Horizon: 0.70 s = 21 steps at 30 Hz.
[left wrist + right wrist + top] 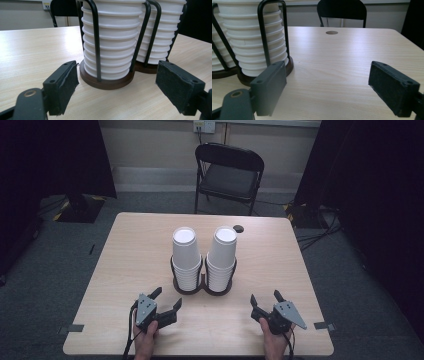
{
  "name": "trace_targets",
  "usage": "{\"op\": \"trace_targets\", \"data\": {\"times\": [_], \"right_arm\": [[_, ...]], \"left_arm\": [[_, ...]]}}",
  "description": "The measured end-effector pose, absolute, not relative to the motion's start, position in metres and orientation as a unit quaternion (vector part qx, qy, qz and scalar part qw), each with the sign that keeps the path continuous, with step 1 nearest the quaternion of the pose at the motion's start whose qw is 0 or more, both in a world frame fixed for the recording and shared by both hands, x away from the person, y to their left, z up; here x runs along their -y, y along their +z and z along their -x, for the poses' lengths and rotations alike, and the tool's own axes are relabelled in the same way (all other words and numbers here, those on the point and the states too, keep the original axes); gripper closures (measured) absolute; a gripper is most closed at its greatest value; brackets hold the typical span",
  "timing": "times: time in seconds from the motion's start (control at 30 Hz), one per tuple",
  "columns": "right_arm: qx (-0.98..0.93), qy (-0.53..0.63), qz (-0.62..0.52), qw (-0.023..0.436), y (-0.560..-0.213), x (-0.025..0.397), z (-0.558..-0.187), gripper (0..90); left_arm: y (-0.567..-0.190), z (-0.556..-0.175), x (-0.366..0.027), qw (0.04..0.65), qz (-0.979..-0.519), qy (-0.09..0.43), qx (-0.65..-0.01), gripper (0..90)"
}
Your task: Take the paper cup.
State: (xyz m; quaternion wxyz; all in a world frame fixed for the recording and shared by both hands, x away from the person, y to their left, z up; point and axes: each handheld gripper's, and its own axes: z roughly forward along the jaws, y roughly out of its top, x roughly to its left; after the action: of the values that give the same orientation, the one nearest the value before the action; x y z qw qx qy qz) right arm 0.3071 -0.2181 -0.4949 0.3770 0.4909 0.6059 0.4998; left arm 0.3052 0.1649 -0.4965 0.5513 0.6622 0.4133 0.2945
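Two tall stacks of white ribbed paper cups stand upside down in a black wire double holder with round brown bases, set near the middle of the pale wooden table, a little toward the person's edge. The left stack of cups and the right stack of cups sit side by side, each ringed by upright wire loops, and both look full and undisturbed. The left gripper rests near the front edge of the table, left of the holder, its jaws spread wide with nothing between them; in the left gripper view the near stack stands just ahead, framed by the two padded jaws. The right gripper lies near the front edge toward the right corner, jaws likewise apart and empty, and it points past the right stack toward open tabletop. A black folding chair stands beyond the far edge. Judging by this, the work on the cups has not begun: no cup is lifted or touched, and everything from the first reach and grasp onward seems left to do.
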Motion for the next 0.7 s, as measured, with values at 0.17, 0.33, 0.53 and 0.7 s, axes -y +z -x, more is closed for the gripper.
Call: {"op": "trace_targets", "data": {"times": [0.17,0.33,0.53,0.7], "right_arm": [[-0.611,0.497,-0.488,0.376,-0.4947,0.2168,-0.3072,14.2],[-0.615,0.500,-0.485,0.369,-0.4946,0.2163,-0.3068,15.6],[-0.621,0.509,-0.483,0.349,-0.4929,0.2168,-0.3076,16.4],[-0.625,0.520,-0.473,0.340,-0.4857,0.2119,-0.3095,16.7]], "left_arm": [[-0.4966,-0.3051,-0.1654,0.553,-0.662,0.294,-0.412,17.7],[-0.4966,-0.3050,-0.1653,0.553,-0.661,0.295,-0.412,17.4],[-0.4965,-0.3053,-0.1650,0.552,-0.663,0.295,-0.411,17.5],[-0.4965,-0.3050,-0.1652,0.553,-0.663,0.295,-0.411,17.5]]}}
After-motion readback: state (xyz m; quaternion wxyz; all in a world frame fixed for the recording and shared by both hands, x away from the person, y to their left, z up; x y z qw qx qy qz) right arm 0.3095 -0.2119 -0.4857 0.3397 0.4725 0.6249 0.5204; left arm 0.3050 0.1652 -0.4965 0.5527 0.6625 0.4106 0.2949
